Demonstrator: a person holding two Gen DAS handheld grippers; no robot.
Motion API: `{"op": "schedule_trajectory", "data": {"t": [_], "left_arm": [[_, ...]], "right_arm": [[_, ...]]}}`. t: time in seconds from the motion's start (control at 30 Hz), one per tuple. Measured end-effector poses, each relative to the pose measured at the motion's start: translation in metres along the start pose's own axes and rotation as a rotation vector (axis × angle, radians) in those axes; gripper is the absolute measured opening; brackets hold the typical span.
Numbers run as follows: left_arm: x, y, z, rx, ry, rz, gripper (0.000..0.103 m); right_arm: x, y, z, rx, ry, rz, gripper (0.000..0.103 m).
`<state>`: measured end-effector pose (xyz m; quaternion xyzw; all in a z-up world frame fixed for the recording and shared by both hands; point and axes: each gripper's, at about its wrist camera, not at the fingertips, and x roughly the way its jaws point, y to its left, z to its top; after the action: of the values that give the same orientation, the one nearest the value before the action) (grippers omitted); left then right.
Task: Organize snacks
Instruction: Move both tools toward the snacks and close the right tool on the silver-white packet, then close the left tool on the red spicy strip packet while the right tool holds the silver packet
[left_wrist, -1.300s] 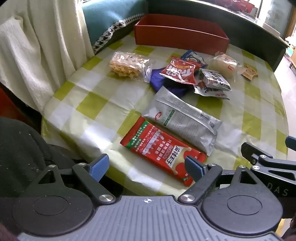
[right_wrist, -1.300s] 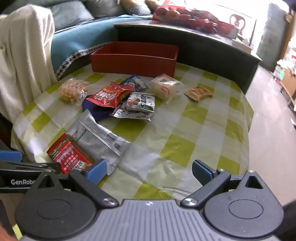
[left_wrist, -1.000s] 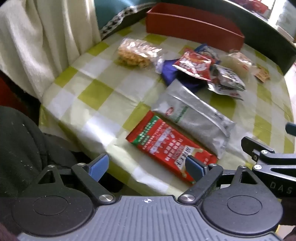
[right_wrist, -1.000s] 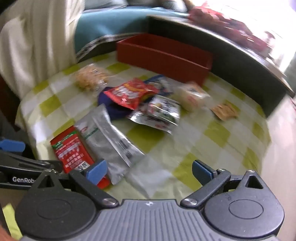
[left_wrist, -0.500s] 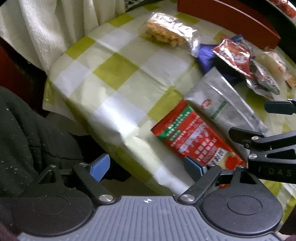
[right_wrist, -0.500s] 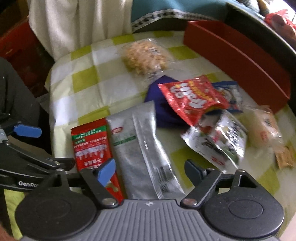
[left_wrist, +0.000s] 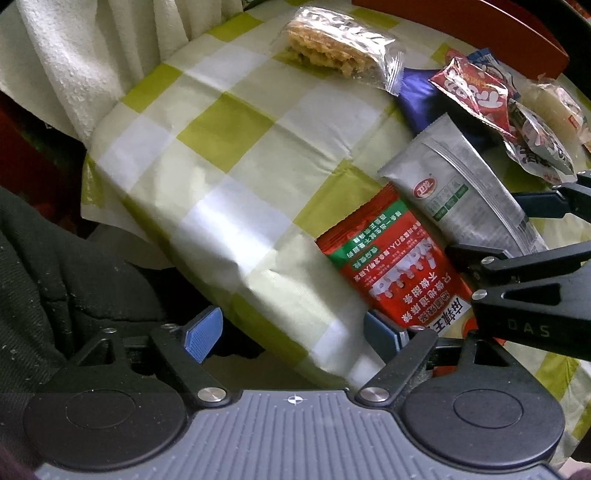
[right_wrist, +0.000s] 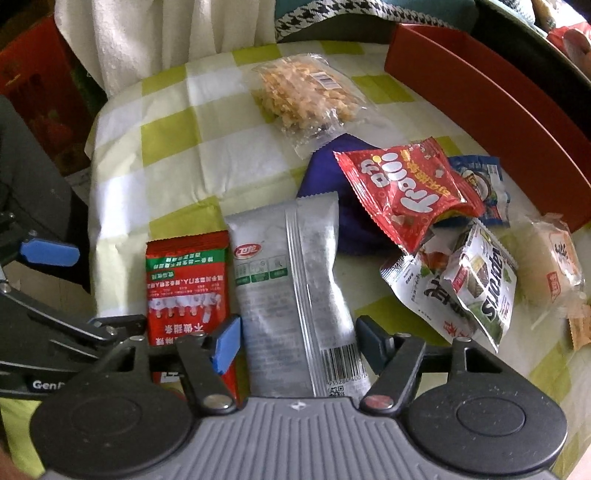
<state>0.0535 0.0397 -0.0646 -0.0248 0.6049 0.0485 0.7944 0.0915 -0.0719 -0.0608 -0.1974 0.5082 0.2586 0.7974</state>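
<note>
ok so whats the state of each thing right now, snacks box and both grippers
silver packet: flat on the cloth, between the right gripper's fingers
right gripper: jaws just closing, pads not yet pressing
red packet: flat beside the silver one
left gripper: open, closing a little, nothing held
clear cracker bag: sealed, lying alone
red box: on the cloth; inside hidden

Green-and-white checked tablecloth (right_wrist: 177, 122) over a low table, cream towel-like cloth (left_wrist: 85, 48) draped behind, perhaps a teal sofa (right_wrist: 369, 7) beyond
</note>
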Motion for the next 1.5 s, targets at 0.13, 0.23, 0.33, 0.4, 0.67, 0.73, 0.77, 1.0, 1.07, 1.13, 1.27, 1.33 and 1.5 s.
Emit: {"op": "schedule_trajectory", "data": {"t": [0.13, 0.23, 0.33, 0.4, 0.67, 0.73, 0.77, 1.0, 1.07, 1.13, 1.27, 1.33, 1.5], "left_arm": [[-0.002, 0.0, 0.0, 0.006, 0.001, 0.004, 0.09], [-0.001, 0.001, -0.001, 0.01, -0.006, -0.016, 0.092], [-0.001, -0.006, -0.001, 0.025, 0.005, -0.026, 0.093], [-0.002, -0.014, -0.001, 0.042, 0.012, -0.034, 0.094], [-0.008, -0.052, 0.006, 0.101, 0.004, -0.042, 0.098], [-0.009, -0.061, 0.009, 0.11, -0.002, -0.048, 0.1], [-0.009, -0.07, 0.012, 0.116, -0.008, -0.047, 0.1], [-0.005, -0.099, 0.026, 0.123, -0.035, -0.055, 0.103], [-0.002, -0.102, 0.028, 0.123, -0.033, -0.065, 0.103], [0.004, -0.109, 0.026, 0.133, -0.014, -0.063, 0.103], [0.007, -0.105, 0.025, 0.106, -0.025, -0.094, 0.103], [0.006, -0.105, 0.022, 0.132, -0.037, -0.095, 0.103], [0.003, -0.088, 0.013, 0.164, -0.012, -0.089, 0.099]], "right_arm": [[-0.008, 0.001, -0.014, -0.009, -0.015, -0.006, 0.053], [-0.016, -0.011, -0.029, 0.034, -0.018, -0.016, 0.051], [-0.025, -0.027, -0.048, 0.114, -0.018, -0.016, 0.05], [-0.031, -0.034, -0.06, 0.163, -0.02, -0.007, 0.05], [-0.046, -0.057, -0.097, 0.315, -0.028, -0.038, 0.049], [-0.047, -0.063, -0.103, 0.346, -0.036, -0.039, 0.049], [-0.048, -0.065, -0.105, 0.354, -0.038, -0.044, 0.049], [-0.057, -0.078, -0.124, 0.444, -0.057, -0.068, 0.049], [-0.058, -0.076, -0.124, 0.441, -0.061, -0.077, 0.049], [-0.059, -0.077, -0.127, 0.457, -0.058, -0.085, 0.049], [-0.059, -0.079, -0.13, 0.472, -0.048, -0.097, 0.05], [-0.057, -0.077, -0.127, 0.456, -0.054, -0.109, 0.051], [-0.051, -0.074, -0.123, 0.447, -0.059, -0.101, 0.074]]}}
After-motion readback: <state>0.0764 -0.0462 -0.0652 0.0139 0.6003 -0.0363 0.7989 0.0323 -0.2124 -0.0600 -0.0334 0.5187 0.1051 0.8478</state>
